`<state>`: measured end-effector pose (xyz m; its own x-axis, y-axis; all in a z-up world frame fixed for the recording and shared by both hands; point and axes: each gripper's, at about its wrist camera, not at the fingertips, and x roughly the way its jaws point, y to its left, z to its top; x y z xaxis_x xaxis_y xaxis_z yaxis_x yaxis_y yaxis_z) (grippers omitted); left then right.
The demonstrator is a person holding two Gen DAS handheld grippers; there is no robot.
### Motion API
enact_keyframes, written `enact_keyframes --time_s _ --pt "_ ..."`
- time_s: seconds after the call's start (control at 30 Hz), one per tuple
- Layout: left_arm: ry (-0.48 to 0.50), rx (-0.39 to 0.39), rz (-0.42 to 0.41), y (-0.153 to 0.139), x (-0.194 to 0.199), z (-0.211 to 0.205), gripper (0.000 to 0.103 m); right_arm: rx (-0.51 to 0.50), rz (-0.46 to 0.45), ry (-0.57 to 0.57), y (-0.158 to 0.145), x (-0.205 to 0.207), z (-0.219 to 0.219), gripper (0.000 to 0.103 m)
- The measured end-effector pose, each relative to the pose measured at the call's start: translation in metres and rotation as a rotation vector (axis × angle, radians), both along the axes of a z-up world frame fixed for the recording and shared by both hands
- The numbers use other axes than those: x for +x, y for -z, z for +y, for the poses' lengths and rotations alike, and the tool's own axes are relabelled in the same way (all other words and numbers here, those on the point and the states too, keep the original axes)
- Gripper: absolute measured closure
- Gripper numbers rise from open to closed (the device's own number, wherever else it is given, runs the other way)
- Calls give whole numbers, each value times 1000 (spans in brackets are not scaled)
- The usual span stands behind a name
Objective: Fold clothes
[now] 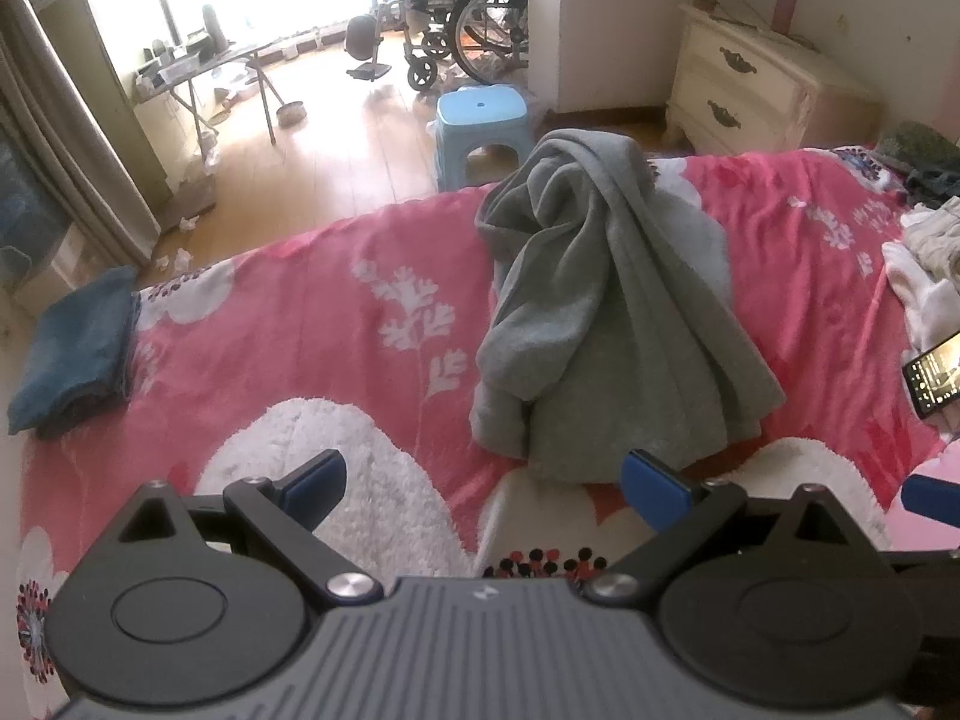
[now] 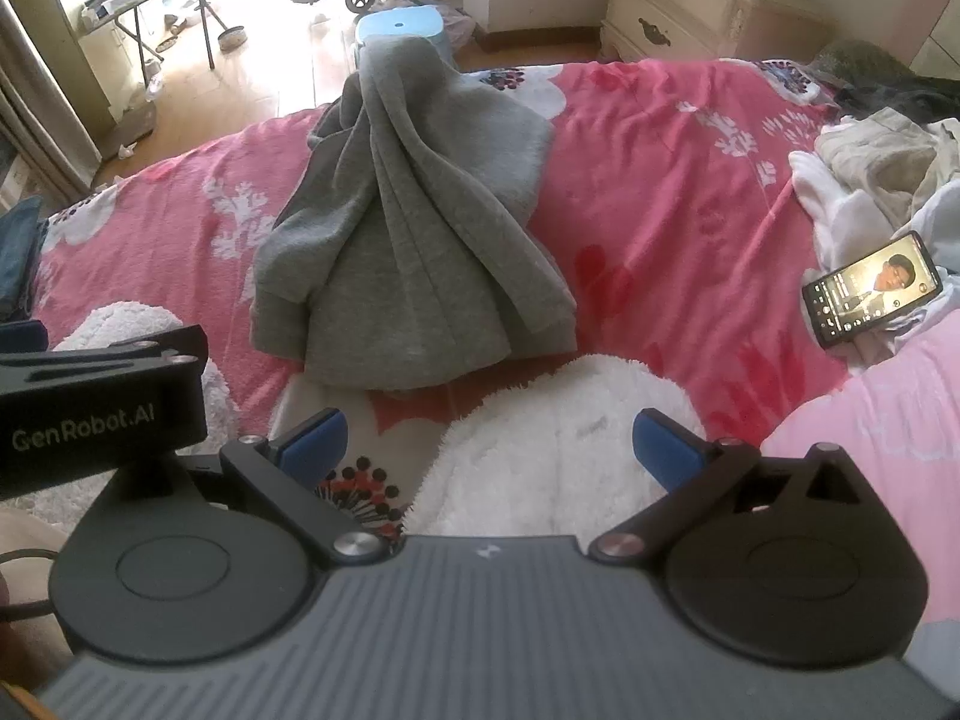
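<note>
Grey garment, bunched in long lengthwise folds on the pink floral bedspread, far end hanging toward the far edge of the bed, near hem just beyond both grippers. Soft, thick knit by the look of it: probably light, limp, not slippery, likely to sag and drag when lifted by one point. Best hold judged to be the two near corners of the hem, one per gripper, for spreading flat before folding. Left gripper spread wide, blue pads clear of the cloth, nothing between them. Right gripper likewise spread wide and empty, over a white fleecy patch of the bedding. Folded blue cloth at the far left of the bed; loose pile of pale clothes at the right, phone with lit screen beside it. No basket, box or other container for clothes in view; dresser drawers far right closed, contents hidden.
</note>
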<state>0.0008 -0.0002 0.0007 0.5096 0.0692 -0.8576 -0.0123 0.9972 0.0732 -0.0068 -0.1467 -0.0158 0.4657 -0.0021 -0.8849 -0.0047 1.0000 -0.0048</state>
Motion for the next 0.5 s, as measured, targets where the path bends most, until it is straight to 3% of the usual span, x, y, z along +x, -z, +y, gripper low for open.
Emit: enact_keyframes --time_s 0.5 --pt "-11 0 14 3 2 2 4 -3 6 17 1 0 -4 1"
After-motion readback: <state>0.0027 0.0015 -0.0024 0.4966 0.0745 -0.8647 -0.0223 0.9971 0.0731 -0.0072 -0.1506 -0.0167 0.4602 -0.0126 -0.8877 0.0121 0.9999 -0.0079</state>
